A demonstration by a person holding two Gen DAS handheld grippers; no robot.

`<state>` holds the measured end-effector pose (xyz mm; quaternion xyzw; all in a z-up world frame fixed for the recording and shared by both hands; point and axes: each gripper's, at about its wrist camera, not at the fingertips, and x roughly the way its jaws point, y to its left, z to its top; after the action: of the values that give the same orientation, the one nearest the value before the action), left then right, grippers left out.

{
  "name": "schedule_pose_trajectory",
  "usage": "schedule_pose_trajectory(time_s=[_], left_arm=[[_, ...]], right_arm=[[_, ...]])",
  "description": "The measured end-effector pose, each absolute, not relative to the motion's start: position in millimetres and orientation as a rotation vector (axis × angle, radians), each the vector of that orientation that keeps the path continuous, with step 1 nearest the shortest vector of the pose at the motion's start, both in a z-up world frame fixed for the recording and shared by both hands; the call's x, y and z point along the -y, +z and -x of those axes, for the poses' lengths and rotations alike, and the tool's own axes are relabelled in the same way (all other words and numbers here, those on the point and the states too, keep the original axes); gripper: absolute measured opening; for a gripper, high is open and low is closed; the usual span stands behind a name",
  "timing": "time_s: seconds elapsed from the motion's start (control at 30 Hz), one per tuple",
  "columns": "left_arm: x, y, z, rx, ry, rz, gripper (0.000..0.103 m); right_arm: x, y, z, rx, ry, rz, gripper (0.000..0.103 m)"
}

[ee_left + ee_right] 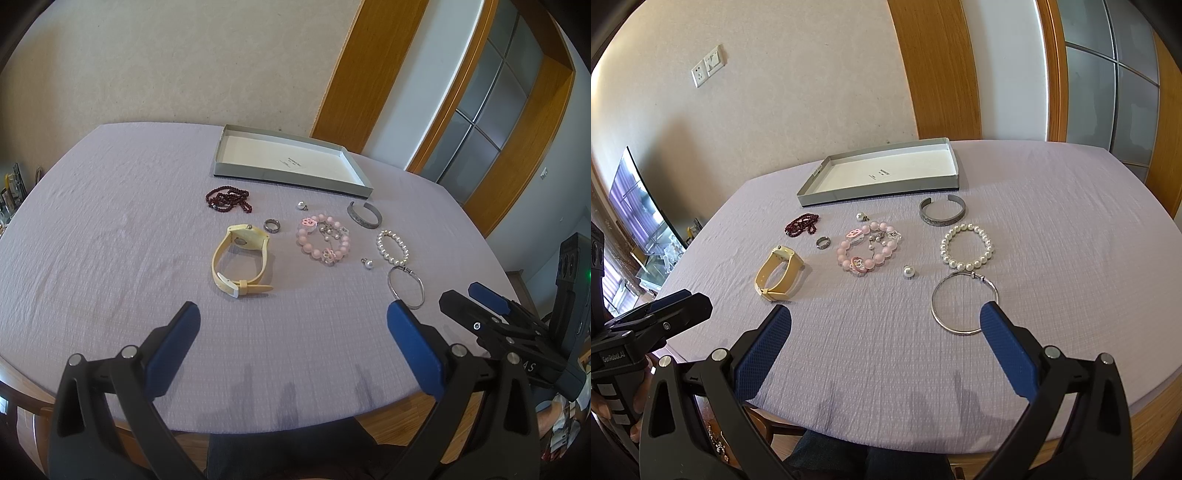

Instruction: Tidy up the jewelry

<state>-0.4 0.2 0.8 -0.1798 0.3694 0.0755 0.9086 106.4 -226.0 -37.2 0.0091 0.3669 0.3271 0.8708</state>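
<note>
Jewelry lies spread on a lilac tablecloth in front of a shallow grey box with a white floor. I see a yellow watch, a dark red bead string, a grey ring, a pink bead bracelet, a pearl bracelet, a grey cuff, a thin silver bangle and two loose pearl earrings. My left gripper stands open near the front edge, holding nothing. My right gripper is open too, its right finger beside the bangle.
The round table's wooden rim shows at the front. A wall and a wooden door frame stand behind the table. In the right wrist view a television sits at the far left. A hand holds the left gripper's handle.
</note>
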Motion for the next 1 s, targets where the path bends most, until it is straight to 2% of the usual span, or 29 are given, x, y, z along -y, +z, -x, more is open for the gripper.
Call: schedule_pose_trajectory(time_s=[1.0], left_arm=[[0.9,0.4,2.5,-0.761,0.158,0.371,0.101]], right_arm=[[226.8,-37.3,-105.8,-0.766,0.685,-0.018,0.102]])
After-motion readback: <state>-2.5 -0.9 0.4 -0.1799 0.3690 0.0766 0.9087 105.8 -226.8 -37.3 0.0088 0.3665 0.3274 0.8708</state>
